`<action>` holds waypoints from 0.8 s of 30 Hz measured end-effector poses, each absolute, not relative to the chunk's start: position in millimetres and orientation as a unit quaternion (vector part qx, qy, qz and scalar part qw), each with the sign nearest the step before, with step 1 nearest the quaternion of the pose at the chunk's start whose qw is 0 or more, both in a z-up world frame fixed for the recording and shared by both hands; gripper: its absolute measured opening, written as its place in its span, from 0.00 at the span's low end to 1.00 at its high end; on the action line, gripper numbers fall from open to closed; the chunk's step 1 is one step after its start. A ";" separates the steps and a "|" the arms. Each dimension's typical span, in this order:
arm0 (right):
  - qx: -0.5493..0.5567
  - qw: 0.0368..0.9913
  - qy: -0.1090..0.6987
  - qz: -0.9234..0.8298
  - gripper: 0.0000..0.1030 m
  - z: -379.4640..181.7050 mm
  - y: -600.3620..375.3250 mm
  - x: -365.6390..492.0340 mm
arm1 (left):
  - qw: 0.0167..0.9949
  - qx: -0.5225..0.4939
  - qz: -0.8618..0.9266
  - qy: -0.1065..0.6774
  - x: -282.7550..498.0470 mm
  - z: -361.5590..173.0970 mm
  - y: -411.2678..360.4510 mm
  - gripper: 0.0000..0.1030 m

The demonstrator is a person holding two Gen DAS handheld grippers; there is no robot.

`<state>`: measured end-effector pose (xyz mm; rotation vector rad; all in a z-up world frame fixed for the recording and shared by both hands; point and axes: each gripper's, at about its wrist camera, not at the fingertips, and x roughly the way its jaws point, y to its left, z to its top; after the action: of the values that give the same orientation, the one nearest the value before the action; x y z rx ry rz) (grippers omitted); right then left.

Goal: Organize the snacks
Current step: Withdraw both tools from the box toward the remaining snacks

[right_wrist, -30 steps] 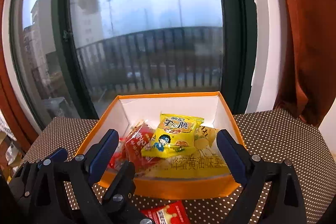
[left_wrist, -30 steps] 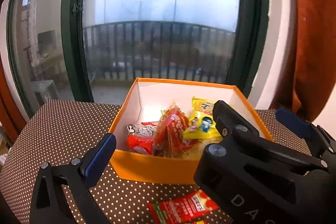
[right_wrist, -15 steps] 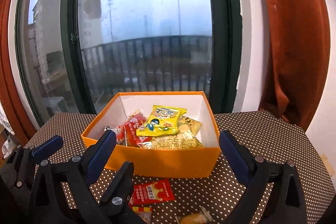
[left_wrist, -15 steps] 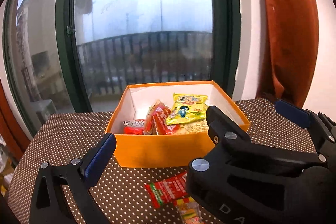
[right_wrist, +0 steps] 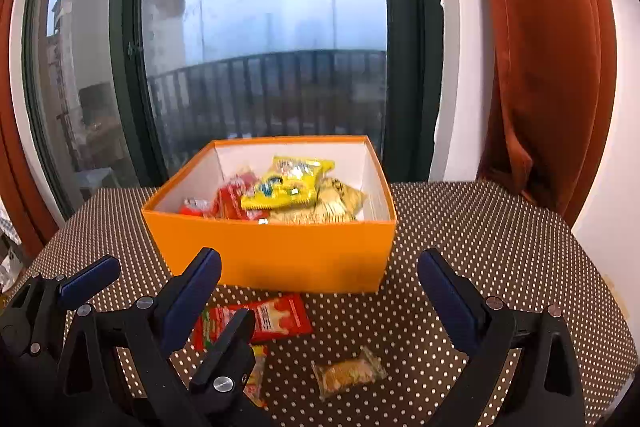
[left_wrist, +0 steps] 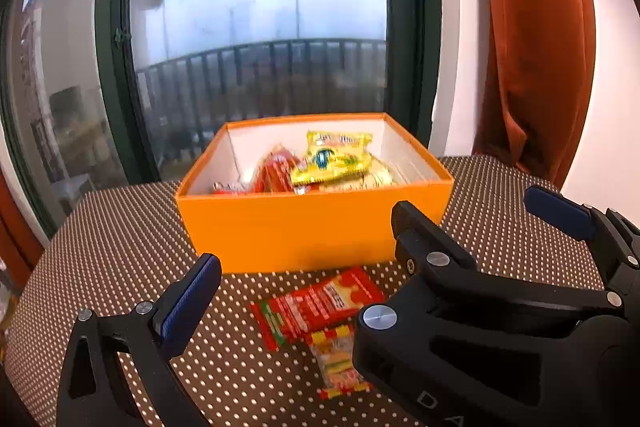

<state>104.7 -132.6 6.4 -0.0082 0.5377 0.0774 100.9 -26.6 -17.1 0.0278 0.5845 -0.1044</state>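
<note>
Both claws are spread wide with nothing between the pads: right claw (right_wrist: pixel 320 299) just finished opening up, left claw (right_wrist: pixel 160 283) sits crossed in front of it at about 8 o'clock. Polka-dot desk (right_wrist: pixel 500 247) carries the orange box (right_wrist: pixel 272 251) at 12 o'clock, stuffed with snacks, a yellow bag (right_wrist: pixel 288 183) on top. Loose on the desk in front of the box: red packet (right_wrist: pixel 280 319) at 7 o'clock, small clear-wrapped cookie (right_wrist: pixel 348 373) at 6 o'clock, and a little candy packet (left_wrist: pixel 338 363) just beside the red one.

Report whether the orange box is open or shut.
Open: the orange box has no lid on it, and the snack packets show inside.
</note>
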 end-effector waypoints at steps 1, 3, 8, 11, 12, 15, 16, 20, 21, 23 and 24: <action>-0.006 0.963 0.267 0.037 0.97 2.9 -133.4 104.0 | 0.955 0.014 -0.054 0.293 100.7 -22.3 -27.0 1.00; -0.008 0.962 0.271 0.034 0.97 -3.5 -134.3 102.7 | 0.951 0.013 -0.057 0.303 101.2 -30.9 -28.6 1.00; -0.016 0.957 0.287 0.031 0.97 -24.2 -137.4 105.2 | 0.941 0.010 -0.065 0.331 107.4 -54.6 -32.2 0.99; -0.019 0.953 0.301 0.030 0.97 -36.5 -139.0 110.4 | 0.934 0.011 -0.067 0.350 112.5 -68.5 -33.9 0.99; -0.018 0.951 0.308 0.031 0.97 -42.1 -139.6 112.9 | 0.932 0.013 -0.066 0.356 114.6 -73.6 -34.6 0.99; -0.016 0.945 0.325 0.031 0.97 -55.7 -140.7 118.8 | 0.927 0.020 -0.061 0.370 121.1 -83.6 -35.9 0.99; -0.016 0.944 0.329 0.030 0.97 -59.8 -140.9 120.5 | 0.925 0.022 -0.060 0.375 123.1 -87.8 -36.3 0.99; -0.017 0.936 0.350 0.029 0.97 -75.3 -141.3 128.0 | 0.916 0.028 -0.057 0.395 131.6 -102.7 -37.6 0.96; -0.017 0.934 0.355 0.029 0.97 -79.1 -141.3 129.9 | 0.914 0.028 -0.058 0.400 132.7 -105.3 -37.1 0.95; -0.019 0.931 0.363 0.030 0.97 -85.3 -141.1 132.5 | 0.910 0.027 -0.058 0.411 136.5 -112.5 -37.1 0.94; -0.021 0.929 0.367 0.029 0.97 -89.0 -141.0 133.8 | 0.907 0.026 -0.057 0.416 137.9 -115.9 -37.0 0.93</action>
<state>133.8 -141.0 -89.0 -0.0428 0.7522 0.0600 137.9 -37.0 -115.9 0.0543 0.8578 -0.1181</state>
